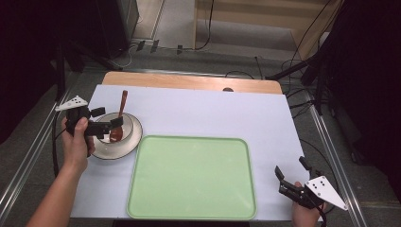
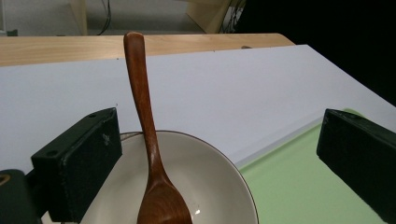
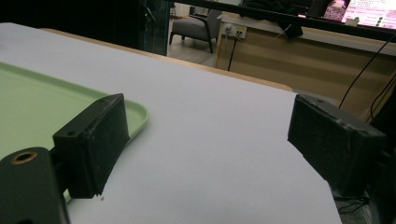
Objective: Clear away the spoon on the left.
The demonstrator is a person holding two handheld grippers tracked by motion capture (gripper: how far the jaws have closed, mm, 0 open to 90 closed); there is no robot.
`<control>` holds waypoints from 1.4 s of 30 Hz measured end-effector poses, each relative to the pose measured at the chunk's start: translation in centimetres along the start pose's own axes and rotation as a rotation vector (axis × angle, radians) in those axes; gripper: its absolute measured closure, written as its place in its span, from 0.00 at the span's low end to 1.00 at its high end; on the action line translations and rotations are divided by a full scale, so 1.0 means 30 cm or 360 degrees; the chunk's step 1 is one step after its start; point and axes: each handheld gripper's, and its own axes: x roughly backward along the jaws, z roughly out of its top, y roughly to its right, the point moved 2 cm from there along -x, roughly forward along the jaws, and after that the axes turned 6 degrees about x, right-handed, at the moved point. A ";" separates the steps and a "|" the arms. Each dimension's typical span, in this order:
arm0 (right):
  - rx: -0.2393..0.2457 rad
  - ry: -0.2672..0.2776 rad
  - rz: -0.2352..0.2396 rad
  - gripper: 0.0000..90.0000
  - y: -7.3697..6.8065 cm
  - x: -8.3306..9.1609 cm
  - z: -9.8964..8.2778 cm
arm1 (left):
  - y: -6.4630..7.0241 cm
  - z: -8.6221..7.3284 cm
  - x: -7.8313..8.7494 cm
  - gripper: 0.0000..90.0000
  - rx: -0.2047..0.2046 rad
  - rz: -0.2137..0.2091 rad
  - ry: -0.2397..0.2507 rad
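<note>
2 black jaws of the left gripper (image 1: 105, 124) stand apart over the cream bowl (image 2: 205, 186) near the table's left edge, straddling the brown wooden spoon (image 2: 148, 140), so centre on its handle before closing.

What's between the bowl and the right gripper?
In the high view, the green tray lies between the bowl and the right gripper.

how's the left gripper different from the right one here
The left gripper is over the bowl, its jaws either side of the wooden spoon; the right gripper is over bare table, right of the green tray, with nothing between its jaws. The left points toward the tray; the right points away from the person. Both are open and hand-held.
</note>
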 end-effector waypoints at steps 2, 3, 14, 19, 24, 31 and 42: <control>-0.0003 0.0001 -0.0001 0.15 0.001 0.001 0.000 | -0.007 0.008 -0.009 0.00 0.0006 0.0001 -0.0003; -0.0001 0.0003 0.0000 0.15 0.001 0.000 0.000 | -0.009 0.011 -0.015 0.00 0.0012 0.0003 -0.0003; -0.0008 0.0004 0.0004 0.15 0.001 0.002 0.000 | -0.037 0.043 -0.067 0.00 0.0040 0.0061 -0.0030; -0.0005 0.0004 0.0006 0.15 0.002 0.002 0.000 | -0.049 0.061 -0.086 0.07 0.0095 0.0080 -0.0061; -0.0004 0.0004 0.0006 0.15 0.002 0.002 0.000 | -0.057 0.077 -0.102 0.15 0.0110 0.0126 -0.0105; 0.0000 0.0005 0.0008 0.15 0.001 0.002 0.000 | -0.086 0.077 -0.134 0.31 0.0197 0.0240 -0.0218; -0.0009 0.0008 0.0007 0.15 0.001 0.003 0.000 | -0.110 0.073 -0.170 0.64 0.0283 0.0222 -0.0309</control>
